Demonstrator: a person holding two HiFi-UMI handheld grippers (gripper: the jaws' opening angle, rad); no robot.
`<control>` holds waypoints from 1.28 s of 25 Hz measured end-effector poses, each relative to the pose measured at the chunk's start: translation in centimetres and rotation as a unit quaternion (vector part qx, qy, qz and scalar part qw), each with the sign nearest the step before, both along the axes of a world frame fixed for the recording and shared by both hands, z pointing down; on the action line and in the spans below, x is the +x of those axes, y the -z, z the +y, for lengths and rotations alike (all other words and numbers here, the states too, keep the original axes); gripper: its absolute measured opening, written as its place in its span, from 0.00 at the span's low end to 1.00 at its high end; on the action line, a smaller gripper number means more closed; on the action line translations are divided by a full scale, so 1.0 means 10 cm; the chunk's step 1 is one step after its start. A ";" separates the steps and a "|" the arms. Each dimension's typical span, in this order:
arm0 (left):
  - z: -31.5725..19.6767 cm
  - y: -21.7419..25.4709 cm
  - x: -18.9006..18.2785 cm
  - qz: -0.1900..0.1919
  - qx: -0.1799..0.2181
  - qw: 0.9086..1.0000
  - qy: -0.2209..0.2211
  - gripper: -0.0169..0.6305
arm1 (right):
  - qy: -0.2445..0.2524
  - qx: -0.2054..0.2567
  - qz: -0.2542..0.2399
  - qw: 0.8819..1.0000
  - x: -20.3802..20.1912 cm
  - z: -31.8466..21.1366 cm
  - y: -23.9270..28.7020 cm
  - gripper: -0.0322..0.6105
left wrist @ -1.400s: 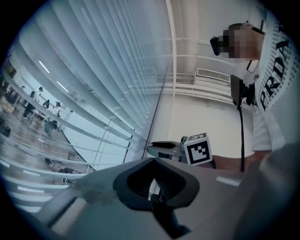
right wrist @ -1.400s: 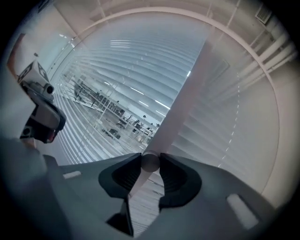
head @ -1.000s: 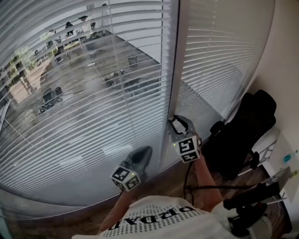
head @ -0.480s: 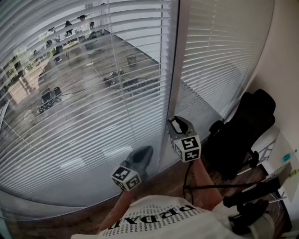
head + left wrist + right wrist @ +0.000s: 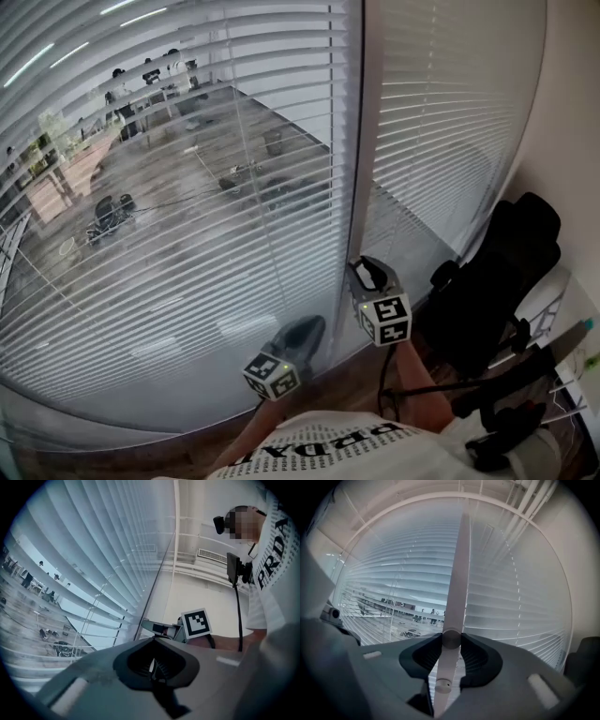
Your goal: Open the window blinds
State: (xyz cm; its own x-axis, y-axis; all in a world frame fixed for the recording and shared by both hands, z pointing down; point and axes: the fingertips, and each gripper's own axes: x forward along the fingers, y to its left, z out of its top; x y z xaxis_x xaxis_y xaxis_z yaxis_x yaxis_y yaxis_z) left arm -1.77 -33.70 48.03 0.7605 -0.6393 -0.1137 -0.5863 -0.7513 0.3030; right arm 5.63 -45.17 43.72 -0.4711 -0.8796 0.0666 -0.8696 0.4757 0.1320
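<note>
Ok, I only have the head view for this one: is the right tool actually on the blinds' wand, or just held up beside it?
Observer: It is on it. In the right gripper view the white wand runs straight up between the right tool's jaws, which touch it on both sides. They have just been closing on it.
Operator: And the left tool, is it holding a cord or a slat?
Observer: Neither. In the left gripper view the left tool's jaws are almost together with nothing between them.
</note>
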 end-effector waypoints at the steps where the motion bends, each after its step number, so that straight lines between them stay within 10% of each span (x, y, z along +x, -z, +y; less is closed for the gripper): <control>1: 0.00 -0.02 0.01 -0.001 -0.002 1.000 -0.002 0.02 | -0.001 -0.001 -0.001 1.000 0.01 0.00 -0.02 0.24; 32: 0.07 0.05 0.02 0.009 -0.015 1.000 -0.019 0.02 | -0.006 0.000 -0.005 1.000 -0.09 0.01 0.08 0.24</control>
